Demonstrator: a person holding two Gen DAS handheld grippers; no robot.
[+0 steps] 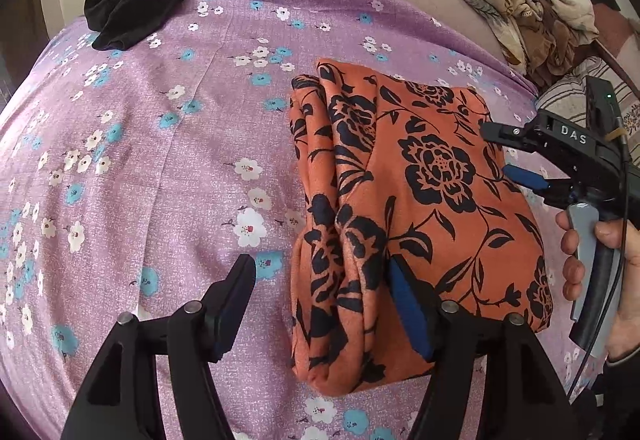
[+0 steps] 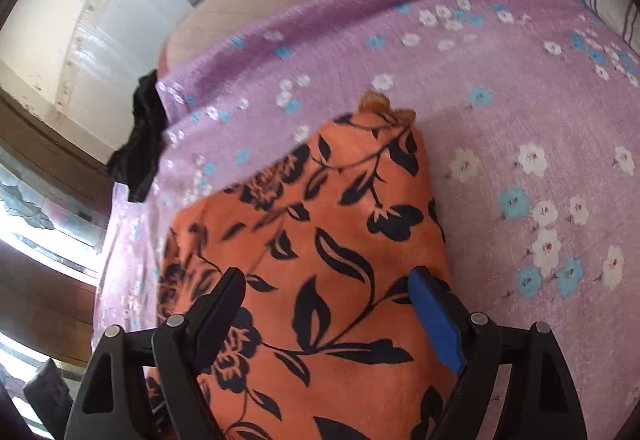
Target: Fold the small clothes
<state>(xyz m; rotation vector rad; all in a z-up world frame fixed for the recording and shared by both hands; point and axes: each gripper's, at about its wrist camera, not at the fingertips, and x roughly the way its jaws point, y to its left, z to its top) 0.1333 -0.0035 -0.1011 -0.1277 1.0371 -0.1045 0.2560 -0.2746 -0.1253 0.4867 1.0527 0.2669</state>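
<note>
An orange cloth with black flowers [image 1: 420,200] lies folded into a thick rectangle on the purple floral sheet [image 1: 160,144]. My left gripper [image 1: 320,280] is open at the cloth's near left end, its right finger resting on the fabric and its left finger over bare sheet. My right gripper [image 1: 512,156] shows at the cloth's right edge, held by a hand. In the right wrist view the right gripper [image 2: 326,292] is open just above the folded cloth [image 2: 320,240], its jaws wide apart over the fabric.
A crumpled black garment [image 1: 140,0] lies at the sheet's far left edge and also shows in the right wrist view [image 2: 140,144]. A heap of beige and brown patterned cloth [image 1: 532,0] sits at the far right. A striped pillow [image 2: 612,0] lies beyond the sheet.
</note>
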